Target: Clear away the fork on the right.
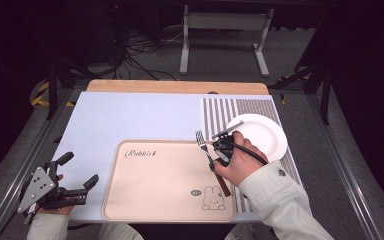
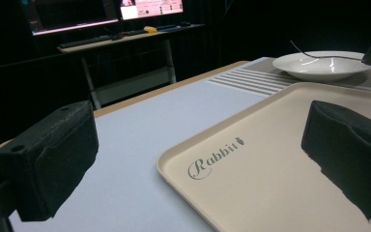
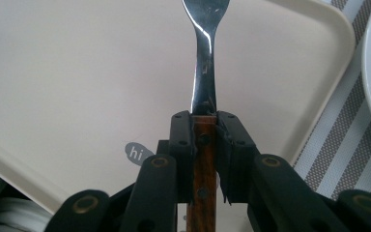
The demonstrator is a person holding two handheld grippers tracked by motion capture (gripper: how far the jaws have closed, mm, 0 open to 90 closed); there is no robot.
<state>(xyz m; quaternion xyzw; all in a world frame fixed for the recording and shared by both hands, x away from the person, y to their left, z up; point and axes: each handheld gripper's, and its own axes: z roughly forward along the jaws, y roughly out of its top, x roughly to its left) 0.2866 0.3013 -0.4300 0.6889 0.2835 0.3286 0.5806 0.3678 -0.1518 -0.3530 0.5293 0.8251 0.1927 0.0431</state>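
A fork (image 3: 204, 67) with a wooden handle and steel tines is clamped between the jaws of my right gripper (image 3: 204, 125). In the high view that fork (image 1: 203, 144) hangs over the right part of the beige tray (image 1: 150, 180), its tines pointing toward the far side, and the right gripper (image 1: 220, 149) sits just left of the white plate (image 1: 265, 135). My left gripper (image 1: 80, 172) rests at the table's near left corner, open, with nothing between its black pads (image 2: 53, 159). The tray's "Rabbit" print (image 2: 215, 157) lies just ahead of it.
A striped placemat (image 1: 230, 110) lies under the white plate (image 2: 323, 65) at the right. A pale blue sheet (image 1: 130, 117) covers the wooden table. A monitor desk (image 2: 121, 34) stands beyond the far edge, and cables lie on the floor (image 1: 140, 50).
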